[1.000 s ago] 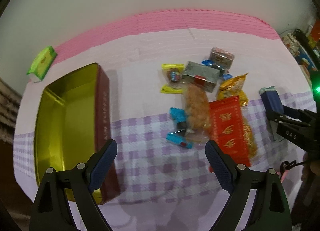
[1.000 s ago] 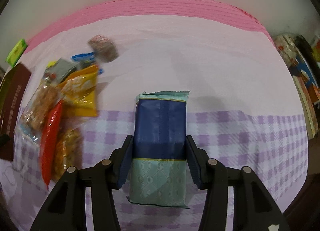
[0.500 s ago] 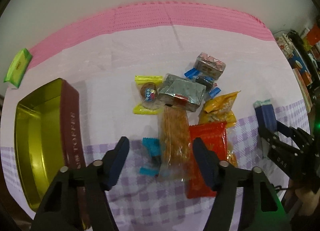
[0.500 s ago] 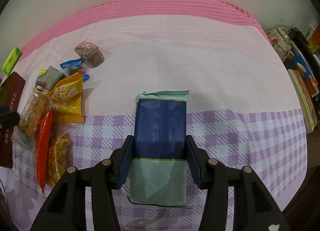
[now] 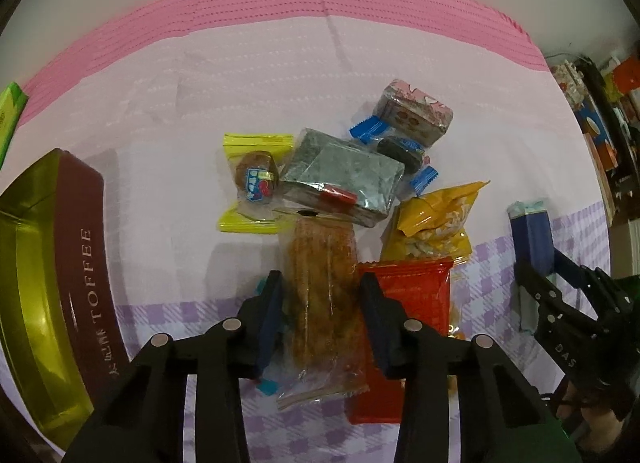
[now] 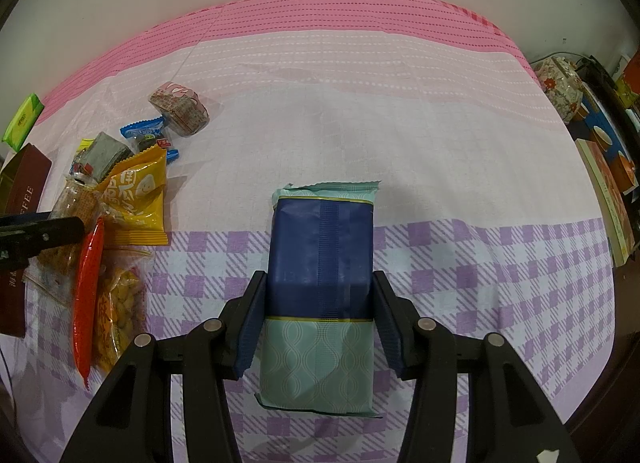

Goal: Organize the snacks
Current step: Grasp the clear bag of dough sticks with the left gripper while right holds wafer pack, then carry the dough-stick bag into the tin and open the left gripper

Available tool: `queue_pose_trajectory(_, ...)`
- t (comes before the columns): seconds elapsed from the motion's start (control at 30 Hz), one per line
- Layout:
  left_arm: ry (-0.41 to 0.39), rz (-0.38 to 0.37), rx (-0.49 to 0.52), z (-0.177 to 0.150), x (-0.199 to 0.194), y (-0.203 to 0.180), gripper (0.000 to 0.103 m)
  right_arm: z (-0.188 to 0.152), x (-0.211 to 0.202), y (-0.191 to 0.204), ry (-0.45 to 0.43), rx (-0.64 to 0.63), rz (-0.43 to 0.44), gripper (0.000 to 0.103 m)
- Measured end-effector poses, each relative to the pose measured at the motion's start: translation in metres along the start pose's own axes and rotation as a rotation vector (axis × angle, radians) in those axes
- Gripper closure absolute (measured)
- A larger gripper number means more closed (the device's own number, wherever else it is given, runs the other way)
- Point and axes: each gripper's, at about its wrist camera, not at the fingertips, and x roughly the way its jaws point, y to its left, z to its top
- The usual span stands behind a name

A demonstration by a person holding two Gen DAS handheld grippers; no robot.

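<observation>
A pile of snacks lies on the pink and purple cloth. My left gripper point(image 5: 320, 303) has its jaws on both sides of a clear bag of brown crackers point(image 5: 322, 263), closed nearly onto it. Beside it lie a red packet point(image 5: 412, 291), a yellow bag point(image 5: 436, 219), a grey packet point(image 5: 344, 179) and a yellow-wrapped candy point(image 5: 256, 183). The open gold toffee tin point(image 5: 44, 271) stands at the left. My right gripper point(image 6: 318, 303) is shut on a blue and teal packet point(image 6: 320, 255) and holds it above the cloth; it also shows in the left wrist view point(image 5: 532, 239).
A small pink patterned box point(image 5: 414, 113) and blue-wrapped candies point(image 5: 372, 129) lie behind the pile. A green packet point(image 6: 22, 121) lies at the far left edge. Books and boxes point(image 6: 608, 183) stand off the right side of the table.
My left gripper has moved forward and right from beside the tin to the pile, and its jaws have narrowed around the cracker bag. The right gripper still holds the blue packet.
</observation>
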Motion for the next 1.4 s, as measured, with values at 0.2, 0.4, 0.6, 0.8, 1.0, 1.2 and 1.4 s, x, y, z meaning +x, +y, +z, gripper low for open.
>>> queue_pose_trajectory(0.2,-0.022,-0.014,-0.018,-0.004,-0.008,0.008,0.08,0.0,0.0,0.0,0.0,0.0,-0.001,0.054)
queue_pose_trajectory(0.4,-0.045,0.001,-0.014,-0.012,-0.019,0.015,0.084,0.0,0.0,0.0,-0.001,-0.001,-0.002,0.054)
queue_pose_trajectory(0.6,-0.05,0.003,0.006,-0.021,-0.026,0.013,0.084,0.0,0.0,0.0,-0.001,-0.001,-0.002,0.054)
queue_pose_trajectory(0.8,-0.056,0.0,0.04,-0.032,-0.038,0.009,0.084,0.0,0.0,0.0,-0.001,-0.002,-0.003,0.054)
queue_pose_trajectory(1.0,-0.062,-0.033,0.028,-0.032,-0.053,0.011,0.084,0.0,0.0,0.0,-0.002,-0.002,-0.003,0.054)
queue_pose_trajectory(1.2,-0.089,-0.043,0.029,-0.034,-0.071,0.016,0.084,-0.001,0.0,0.001,-0.002,-0.001,-0.004,0.054)
queue_pose_trajectory(1.4,-0.131,-0.004,0.007,-0.032,-0.09,0.034,0.084,-0.001,0.0,0.001,-0.003,-0.001,-0.004,0.054)
